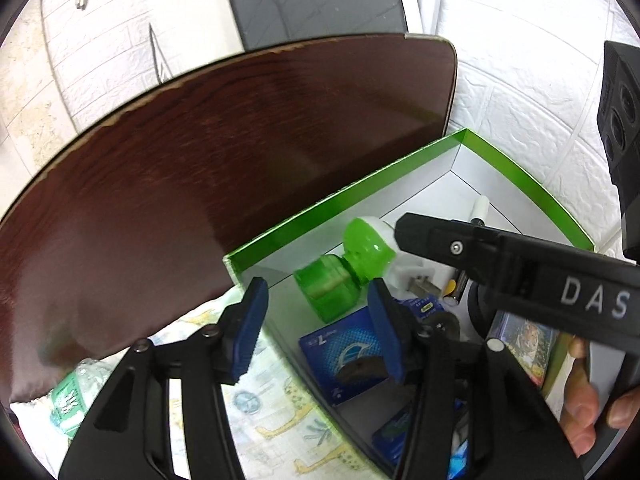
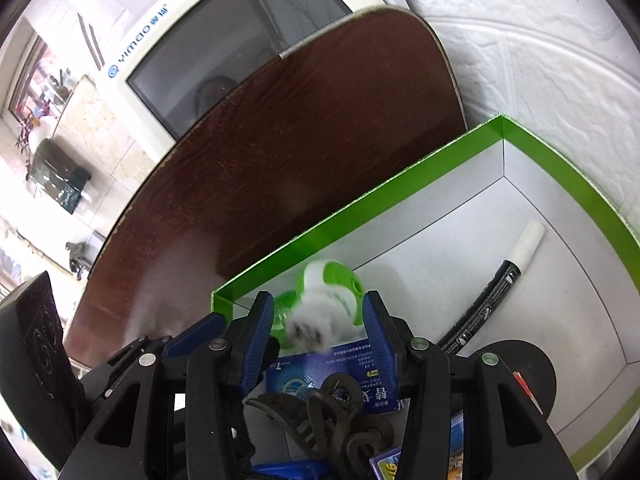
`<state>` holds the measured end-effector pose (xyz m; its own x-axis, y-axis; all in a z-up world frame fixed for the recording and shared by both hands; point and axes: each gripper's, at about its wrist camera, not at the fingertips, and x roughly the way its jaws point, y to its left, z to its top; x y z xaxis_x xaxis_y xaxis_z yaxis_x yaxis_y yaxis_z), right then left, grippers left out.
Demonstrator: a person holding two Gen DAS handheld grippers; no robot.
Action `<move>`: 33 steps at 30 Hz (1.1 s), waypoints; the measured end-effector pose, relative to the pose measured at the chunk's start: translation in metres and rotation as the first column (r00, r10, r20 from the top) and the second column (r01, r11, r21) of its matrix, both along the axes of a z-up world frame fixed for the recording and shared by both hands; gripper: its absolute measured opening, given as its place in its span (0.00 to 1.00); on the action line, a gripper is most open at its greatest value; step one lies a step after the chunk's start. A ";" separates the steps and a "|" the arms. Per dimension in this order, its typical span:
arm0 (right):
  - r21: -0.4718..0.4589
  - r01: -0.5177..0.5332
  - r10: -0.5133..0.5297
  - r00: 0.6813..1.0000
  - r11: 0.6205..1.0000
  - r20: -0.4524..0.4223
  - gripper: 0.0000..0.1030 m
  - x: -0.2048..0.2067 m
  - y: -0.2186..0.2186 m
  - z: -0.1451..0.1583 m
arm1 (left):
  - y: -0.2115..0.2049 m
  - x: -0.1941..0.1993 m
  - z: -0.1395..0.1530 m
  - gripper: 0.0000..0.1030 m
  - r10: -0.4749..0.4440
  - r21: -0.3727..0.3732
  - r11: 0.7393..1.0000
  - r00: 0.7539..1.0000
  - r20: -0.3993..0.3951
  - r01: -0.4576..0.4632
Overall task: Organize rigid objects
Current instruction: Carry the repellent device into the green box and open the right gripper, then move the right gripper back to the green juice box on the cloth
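Observation:
A green and white plastic device (image 1: pixel 360 258) with a green bottle screwed on hangs over the green-rimmed white box (image 1: pixel 360 188). In the right wrist view it is blurred (image 2: pixel 324 304) between my right gripper's blue pads (image 2: pixel 378 340), which stand apart from it. My right gripper (image 2: pixel 318 338) is open; its black body shows in the left wrist view (image 1: pixel 500 256). My left gripper (image 1: pixel 320 328) is open and empty over the box's near left wall. The box (image 2: pixel 400 208) holds a blue carton (image 1: pixel 344 356), a black-and-white marker (image 2: pixel 500 280), a black hair clip (image 2: pixel 332 412) and batteries (image 1: pixel 454 290).
The box sits on a dark wooden table (image 1: pixel 200 180) against a white brick wall (image 1: pixel 520 80). A patterned cloth (image 1: pixel 256 400) and a plastic water bottle (image 1: pixel 72 396) lie at the left front. An old white monitor (image 2: pixel 200 40) stands behind the table. A black speaker (image 1: pixel 620 112) is at right.

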<state>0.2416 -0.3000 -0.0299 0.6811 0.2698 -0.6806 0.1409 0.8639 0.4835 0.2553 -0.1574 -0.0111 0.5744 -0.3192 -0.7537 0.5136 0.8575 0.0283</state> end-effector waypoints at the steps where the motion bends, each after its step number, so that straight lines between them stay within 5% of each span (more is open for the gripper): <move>1: -0.001 -0.001 0.001 1.000 1.000 -0.001 0.47 -0.001 0.000 0.001 | 0.004 -0.002 0.002 0.53 0.005 -0.001 1.000 1.000 0.005 -0.005; 19: -0.061 -0.141 0.144 0.988 0.988 0.052 0.47 -0.036 0.084 0.043 | 0.127 -0.054 0.018 0.57 0.208 -0.084 0.975 0.978 0.033 -0.205; 25: -0.086 -0.244 0.247 0.968 0.966 0.031 0.47 -0.044 0.141 0.041 | 0.203 -0.070 0.012 0.57 0.342 -0.099 0.936 0.939 0.028 -0.338; 33: -0.099 -0.402 0.397 0.915 0.910 -0.067 0.47 -0.049 0.228 0.010 | 0.300 -0.087 -0.024 0.57 0.518 -0.104 0.848 0.854 -0.050 -0.520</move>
